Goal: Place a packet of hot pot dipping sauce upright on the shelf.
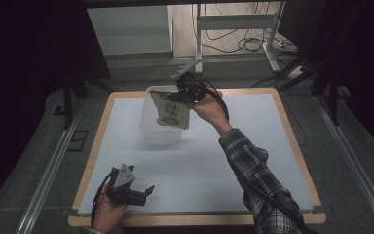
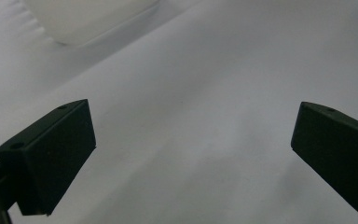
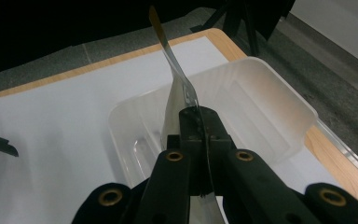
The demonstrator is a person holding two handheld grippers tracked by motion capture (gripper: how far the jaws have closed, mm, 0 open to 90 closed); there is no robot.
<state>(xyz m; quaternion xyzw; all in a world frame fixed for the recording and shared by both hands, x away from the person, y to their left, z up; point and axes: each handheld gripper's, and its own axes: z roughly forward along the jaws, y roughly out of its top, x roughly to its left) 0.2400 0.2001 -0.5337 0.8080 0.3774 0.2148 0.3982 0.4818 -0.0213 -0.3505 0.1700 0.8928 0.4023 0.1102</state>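
Note:
My right gripper (image 1: 182, 92) is shut on the top edge of a flat printed packet (image 1: 171, 113), which hangs over a translucent plastic tub (image 1: 152, 127) at the back middle of the table. In the right gripper view the thin packet (image 3: 172, 79) stands edge-on, pinched between the closed jaws (image 3: 198, 114), with the tub (image 3: 279, 93) below and beyond it. I cannot tell whether the packet touches the tub. My left gripper (image 1: 143, 192) rests near the front left edge, open with nothing between its fingers (image 2: 193, 140). A corner of the tub (image 2: 88, 18) lies far ahead of it.
A white sheet (image 1: 195, 161) covers the wooden-edged table. Dark floor, metal rails and a desk frame with cables surround it. A checked sleeve reaches across the right half of the table.

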